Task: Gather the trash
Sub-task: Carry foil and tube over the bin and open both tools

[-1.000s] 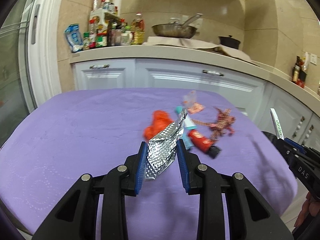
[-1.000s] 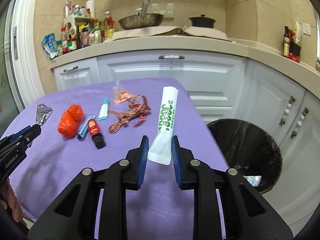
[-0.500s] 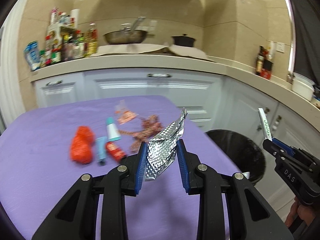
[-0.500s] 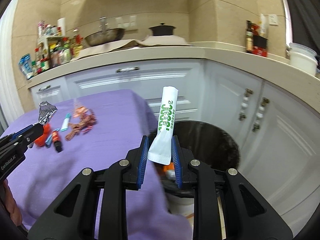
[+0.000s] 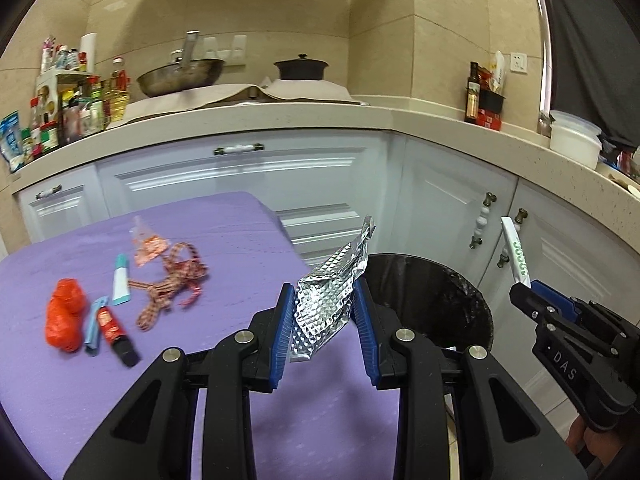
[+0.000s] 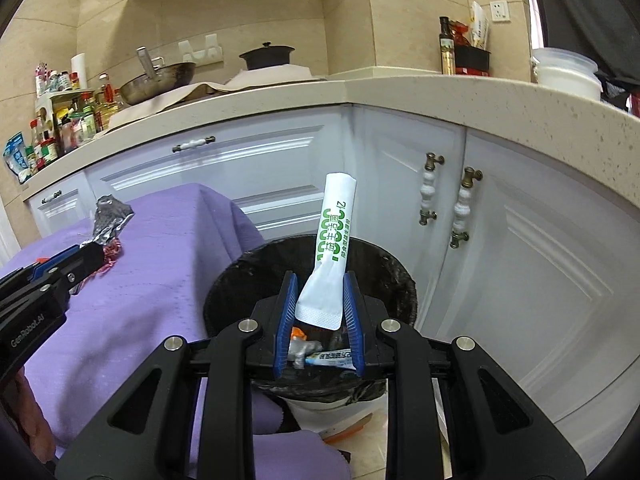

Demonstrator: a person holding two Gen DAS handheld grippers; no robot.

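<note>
My left gripper (image 5: 323,312) is shut on a crumpled silver foil wrapper (image 5: 328,300), held over the right end of the purple table (image 5: 224,240), beside the black-lined trash bin (image 5: 440,300). My right gripper (image 6: 319,304) is shut on a white sachet with green print (image 6: 332,248), hanging right above the open bin (image 6: 240,280), where a few scraps lie. Left on the table are a red crumpled bag (image 5: 64,318), a red tube (image 5: 114,332), a blue-white tube (image 5: 120,280), a checked ribbon (image 5: 170,284) and a clear wrapper (image 5: 146,242).
White cabinets (image 6: 520,240) with knob handles stand close behind and right of the bin. A counter (image 5: 280,116) above them carries a pan, a black pot, bottles and jars. The floor shows below the bin, with a small scrap on it.
Both grippers have swung right from over the table toward the bin, each keeping its hold. The right one now hangs over the bin mouth; the table trash has slid to the left of view.
</note>
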